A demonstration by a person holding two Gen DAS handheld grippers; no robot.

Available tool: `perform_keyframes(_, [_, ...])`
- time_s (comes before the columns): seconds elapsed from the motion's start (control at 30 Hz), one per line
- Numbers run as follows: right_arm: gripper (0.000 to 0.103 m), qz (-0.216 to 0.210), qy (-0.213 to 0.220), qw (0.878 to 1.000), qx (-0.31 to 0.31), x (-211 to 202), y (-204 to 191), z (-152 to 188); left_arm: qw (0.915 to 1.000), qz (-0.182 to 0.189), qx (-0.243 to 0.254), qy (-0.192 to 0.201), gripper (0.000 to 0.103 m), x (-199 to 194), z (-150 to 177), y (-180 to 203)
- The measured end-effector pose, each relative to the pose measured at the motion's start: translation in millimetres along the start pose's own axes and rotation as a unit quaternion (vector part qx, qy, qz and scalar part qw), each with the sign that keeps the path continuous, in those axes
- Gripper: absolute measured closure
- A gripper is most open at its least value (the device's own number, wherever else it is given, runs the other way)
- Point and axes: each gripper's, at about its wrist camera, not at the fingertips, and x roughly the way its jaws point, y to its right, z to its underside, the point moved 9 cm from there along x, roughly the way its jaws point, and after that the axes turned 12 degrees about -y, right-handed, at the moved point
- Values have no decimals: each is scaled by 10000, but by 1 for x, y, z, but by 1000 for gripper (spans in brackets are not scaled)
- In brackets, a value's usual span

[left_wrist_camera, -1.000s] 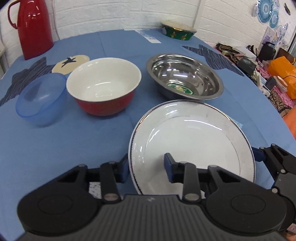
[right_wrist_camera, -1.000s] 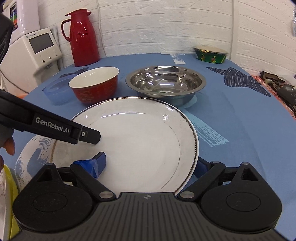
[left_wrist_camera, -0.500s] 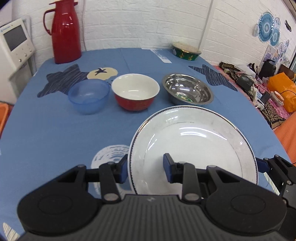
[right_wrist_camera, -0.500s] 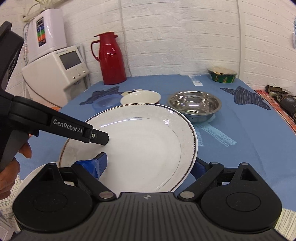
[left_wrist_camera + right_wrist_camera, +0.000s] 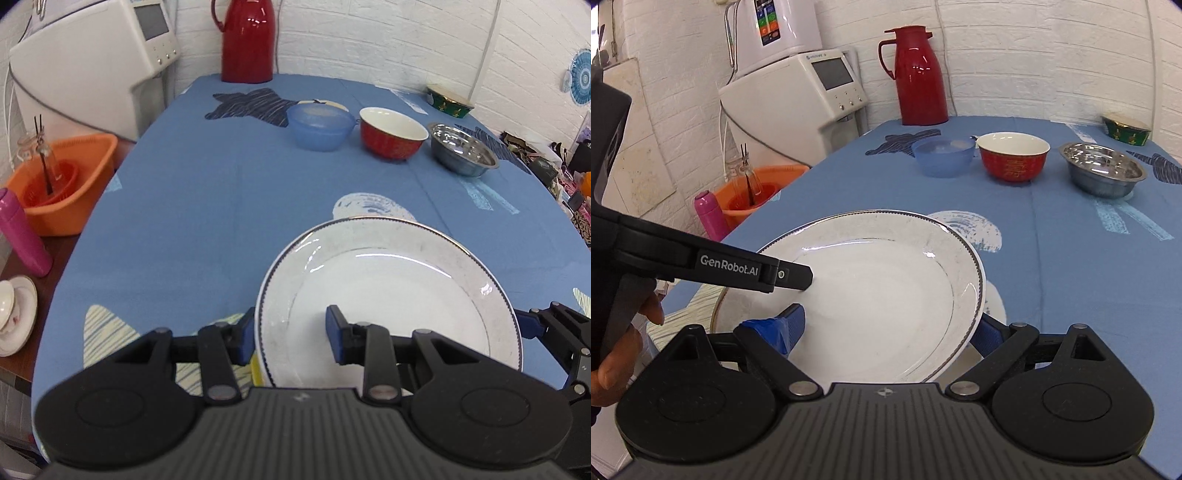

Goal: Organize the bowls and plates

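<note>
Looking through the left wrist view, I see my left claw [image 5: 291,339] gripping the plate [image 5: 388,291] by its near-left rim, one blue pad under the edge and one on the inner face. The plate sits low over the near part of the blue worktop [image 5: 221,206]. At its far side the right claw [image 5: 532,325] meets the rim. Far back stand a blue bowl [image 5: 319,125], a red bowl [image 5: 391,132] and a steel bowl [image 5: 461,153] in a row, with a red jug [image 5: 246,38] behind.

Through the right wrist view, my right claw [image 5: 886,328] pinches the plate [image 5: 886,288] across its near-right edge, the plate tilted up toward the left. The left claw's arm reaches in over the plate's left rim, a hand [image 5: 624,350] behind it. The three bowls line the far worktop [image 5: 1071,266].
</note>
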Motion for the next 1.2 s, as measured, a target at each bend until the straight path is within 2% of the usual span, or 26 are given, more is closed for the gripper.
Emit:
perform_keyframes(0.07, [22,24,-39,10000,18,4,-1,3,9999,88,-57,-35,72,6,5,-4])
perform_keyframes(0.17, [22,28,-129,9999,-26,9,-4,8,9998,-72,103,159,71,7,7,-1])
perform_keyframes(0.3, [22,60,-84,9999,-84,7,-5,10,9994,45,167,306,69,7,8,-1])
perform_keyframes(0.4, [23,60,3,10000,37,1,0,9,9988,151,139,437,63,2,7,-2])
perform_keyframes(0.47, [23,96,90,9999,76,-5,2,8,9980,113,118,606,52,-6,4,-2])
perform_keyframes(0.57, [22,173,-18,9998,-91,-4,-2,11,9970,78,101,760,52,-14,-3,-2])
perform_keyframes(0.7, [23,344,-99,9982,-477,-4,-7,13,9968,74,95,791,52,-18,-10,1])
perform_keyframes(0.87, [23,344,457,9984,-10,-33,15,3,9967,121,136,786,51,-19,-12,8])
perform_keyframes(1.03, [23,329,522,9981,-27,-40,21,0,9965,293,182,767,50,-19,-18,24])
perform_keyframes(1.2, [23,242,418,9983,335,-34,46,4,9960,381,400,698,49,-15,-21,46])
